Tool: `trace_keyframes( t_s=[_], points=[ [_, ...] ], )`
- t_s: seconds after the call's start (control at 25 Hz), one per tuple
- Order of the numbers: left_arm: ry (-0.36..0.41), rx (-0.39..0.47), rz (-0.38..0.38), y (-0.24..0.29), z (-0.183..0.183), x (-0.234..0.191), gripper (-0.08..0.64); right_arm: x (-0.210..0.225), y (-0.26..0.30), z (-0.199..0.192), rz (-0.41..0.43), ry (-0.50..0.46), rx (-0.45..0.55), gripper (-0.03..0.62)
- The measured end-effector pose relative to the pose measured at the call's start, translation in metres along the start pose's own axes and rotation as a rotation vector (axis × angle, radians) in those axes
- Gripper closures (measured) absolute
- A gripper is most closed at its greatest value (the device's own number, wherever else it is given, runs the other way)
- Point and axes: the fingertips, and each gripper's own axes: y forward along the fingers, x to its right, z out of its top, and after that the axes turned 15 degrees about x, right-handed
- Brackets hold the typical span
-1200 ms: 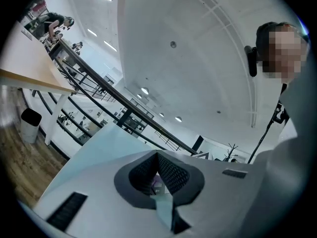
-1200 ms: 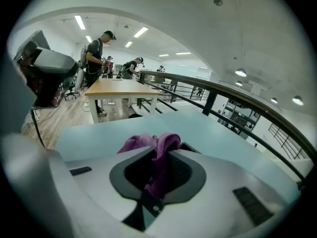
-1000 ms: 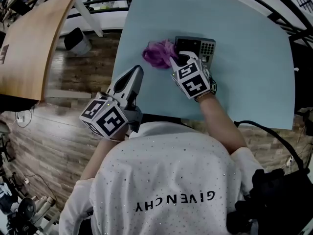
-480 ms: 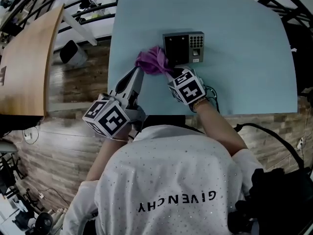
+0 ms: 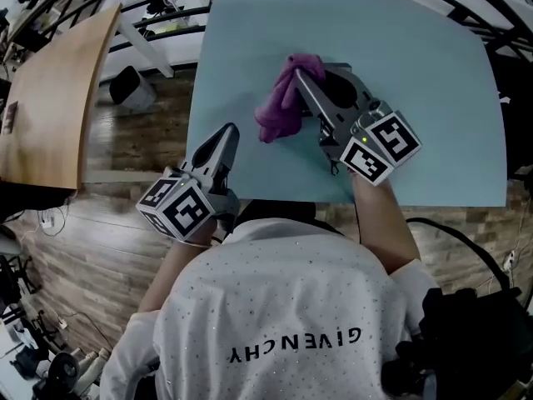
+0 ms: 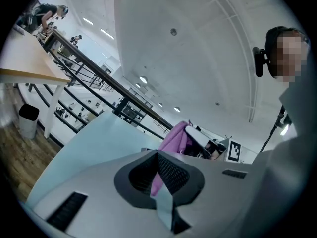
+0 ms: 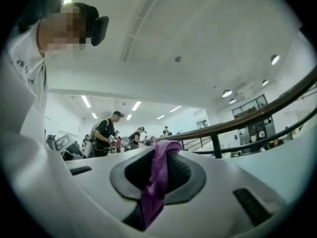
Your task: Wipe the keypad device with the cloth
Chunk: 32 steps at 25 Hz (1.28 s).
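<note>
My right gripper (image 5: 301, 72) is shut on the purple cloth (image 5: 279, 107). It holds the cloth up over the light-blue table (image 5: 433, 98), and the cloth hangs down to the left. In the right gripper view the cloth (image 7: 156, 182) is pinched between the jaws of the right gripper (image 7: 161, 167). The dark keypad device (image 5: 340, 83) lies under that gripper and is mostly hidden. My left gripper (image 5: 225, 136) hovers near the table's front left edge, shut and holding nothing. In the left gripper view the cloth (image 6: 178, 135) shows beyond the left gripper (image 6: 159, 172).
A wooden table (image 5: 58, 82) stands to the left, with a black bin (image 5: 133, 86) on the wood floor between it and the blue table. A black cable (image 5: 466, 232) runs at the right. People stand far off in the right gripper view.
My right gripper has lifted the cloth off the keypad device's near edge and now points up and to the left. The left gripper has barely moved.
</note>
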Motion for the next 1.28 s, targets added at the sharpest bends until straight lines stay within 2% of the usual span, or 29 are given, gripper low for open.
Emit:
trace_keyframes(
  t_s=[0.08,0.2,0.28,0.48,0.56,0.76,0.92,1.28],
  points=[
    [0.017,-0.009,0.006,0.001,0.000,-0.003,0.560,0.015,0.004,-0.009,-0.044,-0.048,-0.055,0.549],
    [0.082,-0.039,-0.003,0.005,-0.002,-0.002,0.560,0.033,-0.003,-0.052,-0.117,-0.081,-0.232,0.549],
    [0.100,-0.049,-0.008,0.011,-0.004,-0.002,0.558,0.038,-0.007,-0.080,-0.130,-0.086,-0.317,0.549],
    [0.144,-0.088,-0.020,0.021,-0.015,-0.003,0.558,0.044,-0.011,-0.129,-0.144,-0.052,-0.420,0.549],
    [0.128,-0.096,-0.016,0.024,-0.016,-0.005,0.558,0.053,-0.017,-0.137,-0.176,-0.064,-0.451,0.548],
    [0.022,-0.091,0.002,0.035,-0.019,-0.013,0.560,0.077,-0.042,-0.130,-0.256,-0.045,-0.434,0.548],
    [-0.031,-0.083,-0.005,0.048,-0.028,-0.011,0.559,0.101,-0.065,-0.121,-0.318,-0.044,-0.420,0.549],
    [-0.038,-0.103,-0.061,0.070,-0.033,0.001,0.560,0.148,-0.106,-0.097,-0.482,-0.027,-0.369,0.549]
  ],
)
